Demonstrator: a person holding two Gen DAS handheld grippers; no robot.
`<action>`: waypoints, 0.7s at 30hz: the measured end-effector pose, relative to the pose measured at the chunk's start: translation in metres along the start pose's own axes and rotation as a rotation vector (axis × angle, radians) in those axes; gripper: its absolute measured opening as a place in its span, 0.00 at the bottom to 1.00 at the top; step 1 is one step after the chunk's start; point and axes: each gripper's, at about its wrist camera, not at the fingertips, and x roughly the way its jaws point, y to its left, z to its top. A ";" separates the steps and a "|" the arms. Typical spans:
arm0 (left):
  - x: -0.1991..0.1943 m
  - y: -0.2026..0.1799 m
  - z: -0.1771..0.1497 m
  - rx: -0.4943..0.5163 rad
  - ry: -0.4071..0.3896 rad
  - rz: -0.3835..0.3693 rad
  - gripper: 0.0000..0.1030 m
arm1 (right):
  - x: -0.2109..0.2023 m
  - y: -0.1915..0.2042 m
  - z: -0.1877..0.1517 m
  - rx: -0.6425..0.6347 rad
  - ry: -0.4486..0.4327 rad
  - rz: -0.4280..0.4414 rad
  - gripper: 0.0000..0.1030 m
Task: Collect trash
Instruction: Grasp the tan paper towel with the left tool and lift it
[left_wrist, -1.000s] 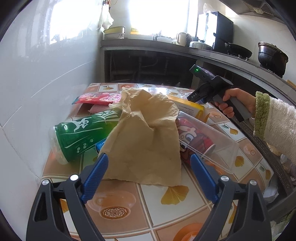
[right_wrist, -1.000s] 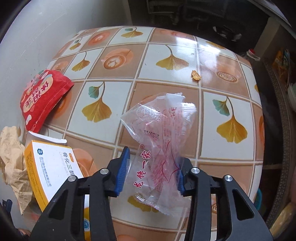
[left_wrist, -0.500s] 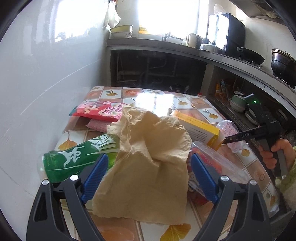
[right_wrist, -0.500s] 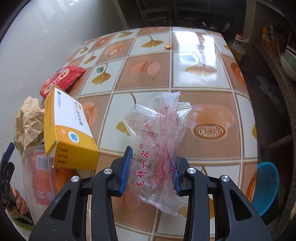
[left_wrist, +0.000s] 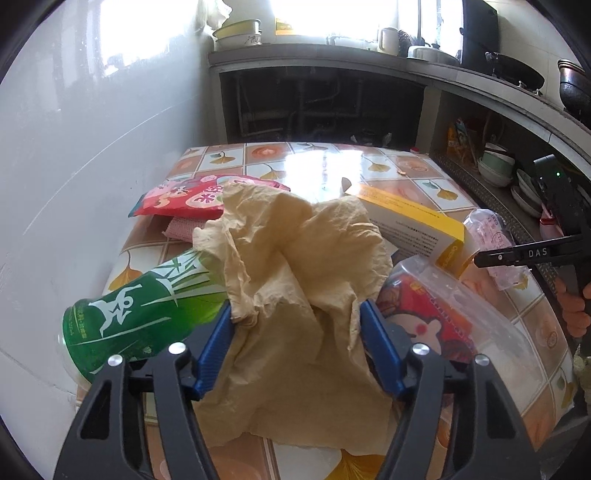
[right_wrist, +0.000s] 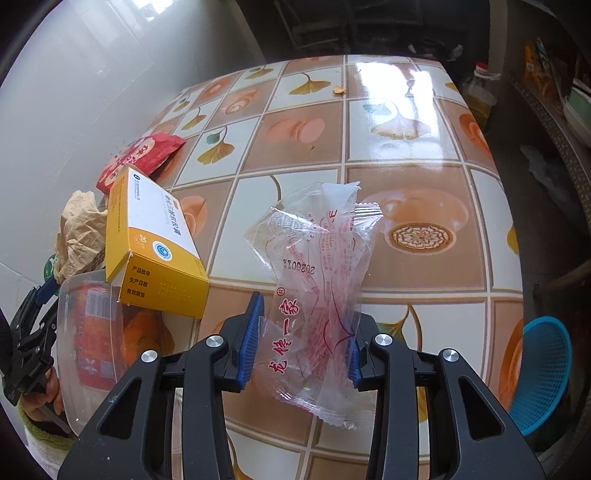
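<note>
My left gripper (left_wrist: 295, 321) is shut on a crumpled tan paper (left_wrist: 295, 266) that drapes over a green can (left_wrist: 140, 310) lying on its side. My right gripper (right_wrist: 306, 325) is shut on a clear plastic wrapper with red print (right_wrist: 317, 266), held above the tiled table (right_wrist: 406, 155). The wrapper also shows in the left wrist view (left_wrist: 495, 247). A yellow and white box (right_wrist: 147, 236) rests tilted on a clear plastic container (right_wrist: 96, 339) with red packaging inside. A red snack bag (left_wrist: 199, 195) lies near the wall.
A white wall (left_wrist: 92, 147) borders the table's left side. A blue basket (right_wrist: 543, 373) sits below the table's right edge. A small crumb (right_wrist: 338, 89) lies at the far end of the table. A dark kitchen counter with pots (left_wrist: 517, 74) runs behind.
My left gripper has closed its jaws onto the tan paper. My right gripper has drawn back along the table with the wrapper, toward the blue basket side.
</note>
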 end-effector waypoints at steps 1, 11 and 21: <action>0.001 0.000 -0.001 -0.002 0.007 -0.001 0.54 | 0.000 0.000 0.000 0.001 -0.001 0.003 0.35; -0.003 0.002 -0.007 -0.019 0.010 -0.031 0.06 | -0.001 -0.002 -0.002 0.009 -0.009 0.014 0.35; -0.065 0.019 -0.003 -0.088 -0.172 -0.051 0.04 | -0.027 -0.008 -0.007 0.035 -0.078 0.044 0.30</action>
